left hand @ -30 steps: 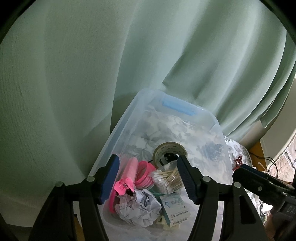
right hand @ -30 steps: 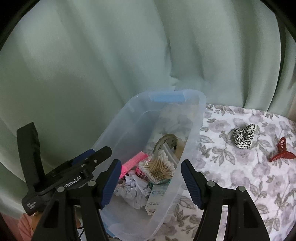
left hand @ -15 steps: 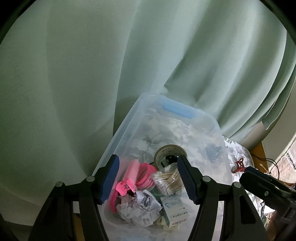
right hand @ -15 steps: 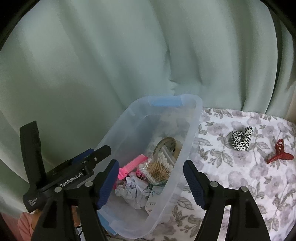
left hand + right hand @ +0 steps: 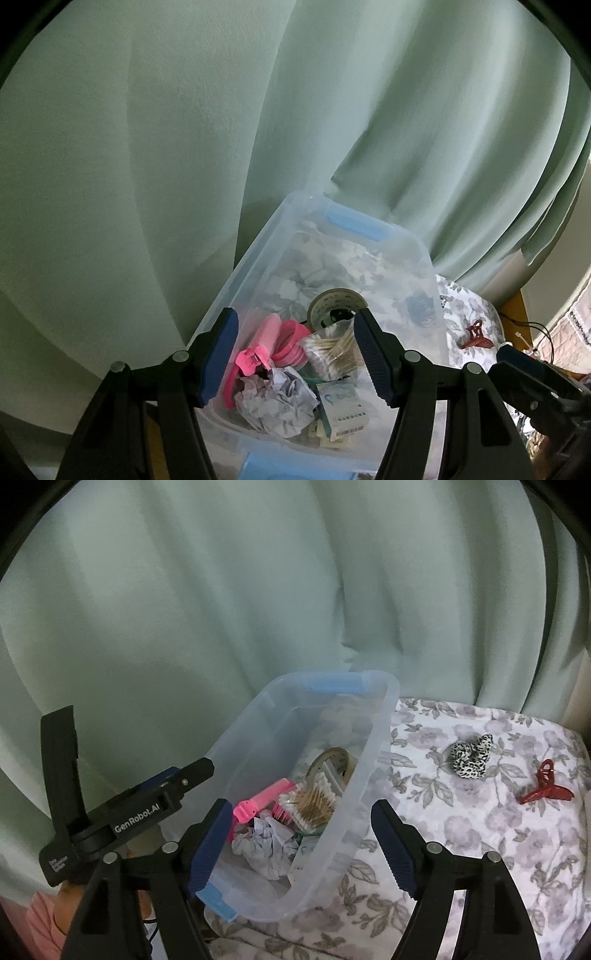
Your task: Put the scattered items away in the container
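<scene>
A clear plastic bin [image 5: 258,251] [image 5: 373,753] with blue handles stands on a floral cloth. Inside lie a pink hair clip [image 5: 253,358] [image 5: 245,808], pink rings [image 5: 290,341], a pack of cotton swabs [image 5: 330,349] [image 5: 314,801], a tape roll [image 5: 338,301] [image 5: 332,758], crumpled paper [image 5: 275,398] [image 5: 264,840] and a small box [image 5: 343,404]. My left gripper [image 5: 295,354] is open and empty above the bin's near end. My right gripper [image 5: 303,843] is open and empty over the bin's near right wall. A leopard scrunchie [image 5: 471,755] and a red claw clip [image 5: 545,788] [image 5: 476,334] lie on the cloth to the right.
A pale green curtain [image 5: 258,590] hangs close behind the bin. The floral cloth [image 5: 461,830] covers the table to the right. The left gripper's body [image 5: 122,812] shows at the left of the right wrist view. Cables [image 5: 532,332] lie at the table's far right edge.
Both grippers have drawn back and up a little from the bin, so it sits slightly lower and smaller. Both stay open and empty. The items have not moved.
</scene>
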Demonstrator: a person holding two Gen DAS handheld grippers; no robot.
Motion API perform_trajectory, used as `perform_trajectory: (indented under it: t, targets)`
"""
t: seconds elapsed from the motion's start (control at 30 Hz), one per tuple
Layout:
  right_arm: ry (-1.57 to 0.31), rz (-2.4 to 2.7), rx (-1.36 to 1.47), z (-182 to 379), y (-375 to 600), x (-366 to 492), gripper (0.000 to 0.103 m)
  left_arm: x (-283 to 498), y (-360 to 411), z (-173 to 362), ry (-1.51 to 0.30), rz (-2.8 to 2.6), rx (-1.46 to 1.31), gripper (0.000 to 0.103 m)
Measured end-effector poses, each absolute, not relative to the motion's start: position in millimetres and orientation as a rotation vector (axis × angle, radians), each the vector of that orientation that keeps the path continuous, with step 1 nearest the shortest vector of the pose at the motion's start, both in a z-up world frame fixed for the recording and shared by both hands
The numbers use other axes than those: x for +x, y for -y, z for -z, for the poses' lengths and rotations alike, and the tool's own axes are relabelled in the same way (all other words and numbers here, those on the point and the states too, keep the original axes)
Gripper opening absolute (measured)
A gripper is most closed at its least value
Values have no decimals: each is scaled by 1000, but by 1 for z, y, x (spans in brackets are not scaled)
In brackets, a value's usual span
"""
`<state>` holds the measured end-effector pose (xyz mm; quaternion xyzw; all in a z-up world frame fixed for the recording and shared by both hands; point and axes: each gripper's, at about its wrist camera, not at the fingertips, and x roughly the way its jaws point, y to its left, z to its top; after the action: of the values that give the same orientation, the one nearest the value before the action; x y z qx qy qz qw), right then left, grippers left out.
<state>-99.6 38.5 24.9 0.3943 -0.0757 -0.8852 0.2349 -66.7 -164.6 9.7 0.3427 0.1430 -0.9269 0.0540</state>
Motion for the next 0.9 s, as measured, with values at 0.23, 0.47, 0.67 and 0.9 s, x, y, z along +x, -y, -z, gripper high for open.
perform_trajectory:
  t: [0.23, 0.47, 0.67, 0.9]
  targets:
    - [188, 2455, 1055, -37, -56, -76, 80, -48, 151, -21, -444, 2834, 1009, 66]
    - [187, 2504, 1022, -50, -82, -46, 80, -28, 129, -30, -440, 2869, 976, 66]
    - [223, 2535, 977, -60, -106, -22, 80, -10, 107, -37, -415, 2898, 934, 66]
    - [309, 2538, 977, -45, -142, 5, 80, 12, 80, -24, -381, 2894, 932, 66]
